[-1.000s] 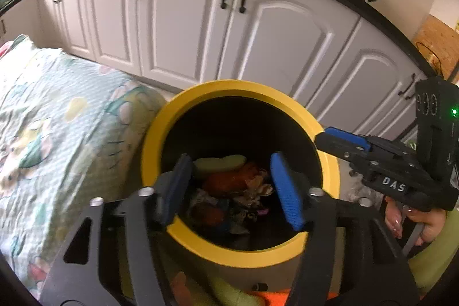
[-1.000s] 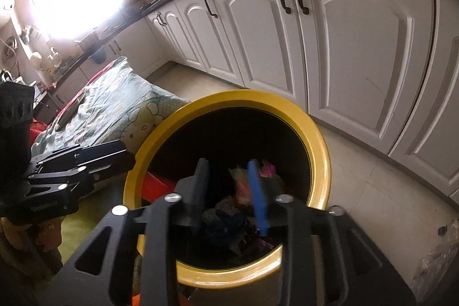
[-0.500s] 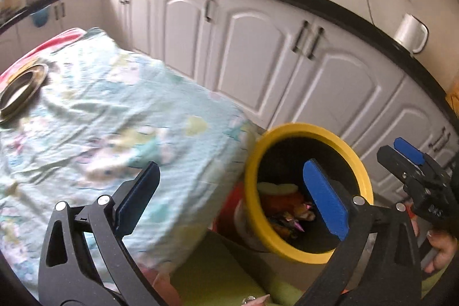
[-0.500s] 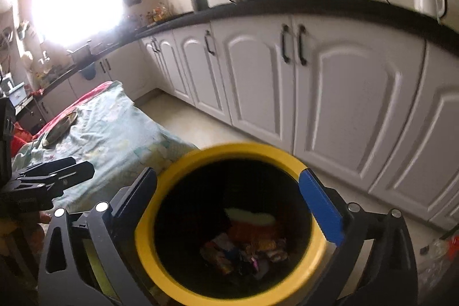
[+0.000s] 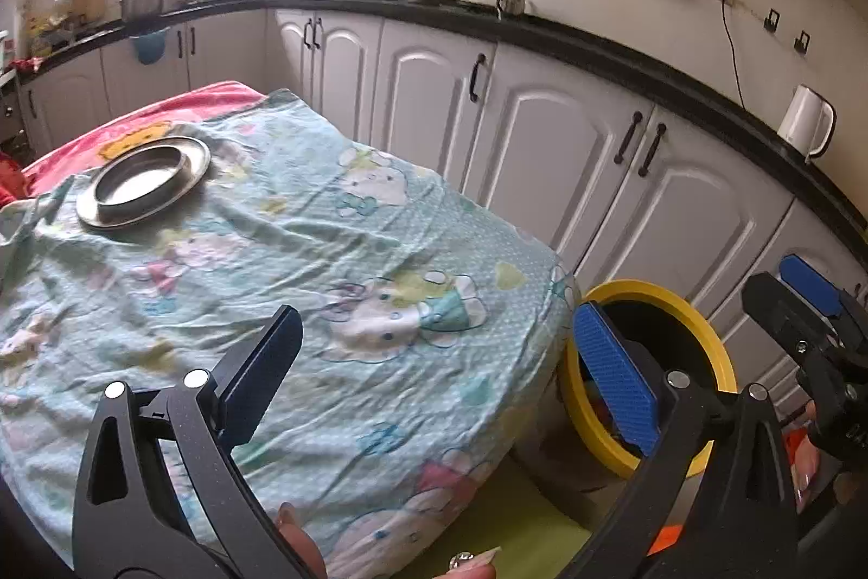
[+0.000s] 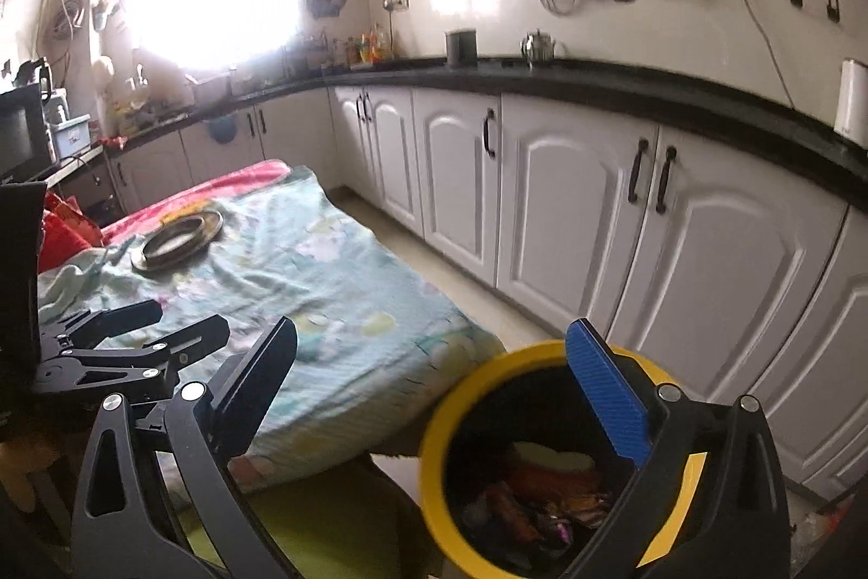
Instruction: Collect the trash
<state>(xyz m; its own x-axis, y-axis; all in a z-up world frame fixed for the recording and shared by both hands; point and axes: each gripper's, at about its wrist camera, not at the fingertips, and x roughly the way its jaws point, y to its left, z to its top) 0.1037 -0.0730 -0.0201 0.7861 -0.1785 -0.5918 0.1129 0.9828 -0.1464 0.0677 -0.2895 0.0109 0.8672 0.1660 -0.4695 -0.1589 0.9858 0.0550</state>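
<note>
Both tongs, left (image 5: 434,378) and right (image 6: 434,389), stand released and empty. Trash (image 6: 534,497) lies inside the yellow bin (image 6: 434,443) beside the worktop (image 5: 325,253). Deposit step appears complete; next, locate remaining trash.

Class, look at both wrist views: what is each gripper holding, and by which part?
Nothing is held. The left gripper and the right gripper both stand open and empty; the trash lies in the yellow-rimmed bin.

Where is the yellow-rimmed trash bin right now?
The yellow-rimmed trash bin sits on the floor at lower right in both wrist views, between the cloth-covered table and the white cabinets.
</note>
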